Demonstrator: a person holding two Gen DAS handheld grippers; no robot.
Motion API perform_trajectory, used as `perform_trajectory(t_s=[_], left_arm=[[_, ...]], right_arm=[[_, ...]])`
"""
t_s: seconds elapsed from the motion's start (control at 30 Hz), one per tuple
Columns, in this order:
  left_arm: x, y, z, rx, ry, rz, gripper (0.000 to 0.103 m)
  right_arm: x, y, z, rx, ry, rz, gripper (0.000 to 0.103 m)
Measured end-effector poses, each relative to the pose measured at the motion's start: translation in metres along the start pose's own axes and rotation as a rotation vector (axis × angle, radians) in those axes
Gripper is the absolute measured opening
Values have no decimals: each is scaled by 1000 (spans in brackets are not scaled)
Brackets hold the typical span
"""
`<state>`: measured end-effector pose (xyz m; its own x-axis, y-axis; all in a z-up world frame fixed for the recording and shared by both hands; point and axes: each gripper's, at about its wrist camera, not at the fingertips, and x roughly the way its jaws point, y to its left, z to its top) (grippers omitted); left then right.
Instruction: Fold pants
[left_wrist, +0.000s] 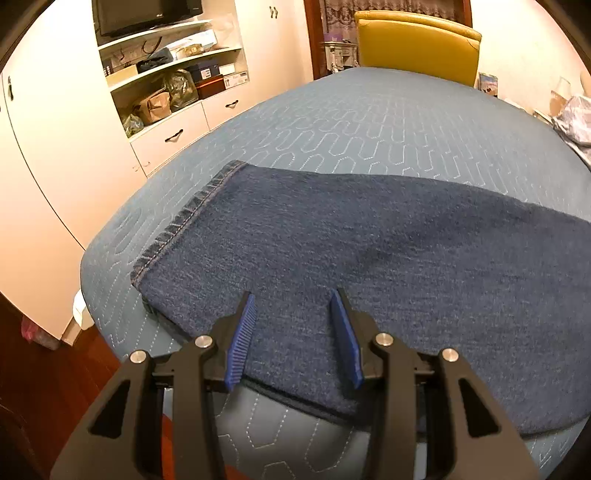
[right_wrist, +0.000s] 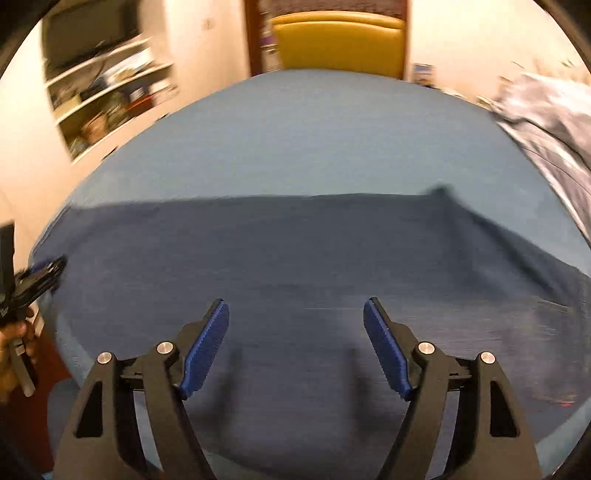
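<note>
Dark blue denim pants (left_wrist: 369, 266) lie flat across a blue quilted bed (left_wrist: 369, 122). The stitched leg hem (left_wrist: 184, 221) is at the left. My left gripper (left_wrist: 293, 299) is open and empty, just above the near edge of the leg close to the hem. In the blurred right wrist view the pants (right_wrist: 295, 251) span the bed (right_wrist: 295, 140). My right gripper (right_wrist: 295, 306) is open and empty, above the middle of the pants near their front edge. The left gripper (right_wrist: 44, 271) shows at that view's left edge, held by a hand.
A white wardrobe with open shelves and drawers (left_wrist: 166, 85) stands left of the bed. A yellow headboard (left_wrist: 417, 44) is at the far end. Crumpled light fabric (right_wrist: 554, 122) lies at the bed's right side. Dark wood floor (left_wrist: 44, 369) is at the lower left.
</note>
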<state>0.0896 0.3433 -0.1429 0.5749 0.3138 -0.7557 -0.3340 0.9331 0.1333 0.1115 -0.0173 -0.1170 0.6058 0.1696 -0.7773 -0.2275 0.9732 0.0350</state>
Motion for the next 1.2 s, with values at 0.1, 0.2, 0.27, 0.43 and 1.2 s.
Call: perform_trajectory(t_s=[0.1, 0.2, 0.27, 0.43, 1.2], left_arm=[[-1, 1, 0, 7, 3, -14, 44], [-1, 1, -1, 18, 2, -19, 44], [-2, 2, -1, 18, 5, -22, 44], [-37, -6, -1, -11, -69, -89, 75], [-113, -80, -85, 33, -49, -359, 53]], right_arm=[[19, 32, -4, -47, 36, -17, 73], [37, 43, -17, -64, 80, -52, 74], [34, 46, -22, -72, 67, -65, 74], [32, 49, -31, -83, 66, -85, 77], [-53, -120, -97, 233, 72, -183, 81]])
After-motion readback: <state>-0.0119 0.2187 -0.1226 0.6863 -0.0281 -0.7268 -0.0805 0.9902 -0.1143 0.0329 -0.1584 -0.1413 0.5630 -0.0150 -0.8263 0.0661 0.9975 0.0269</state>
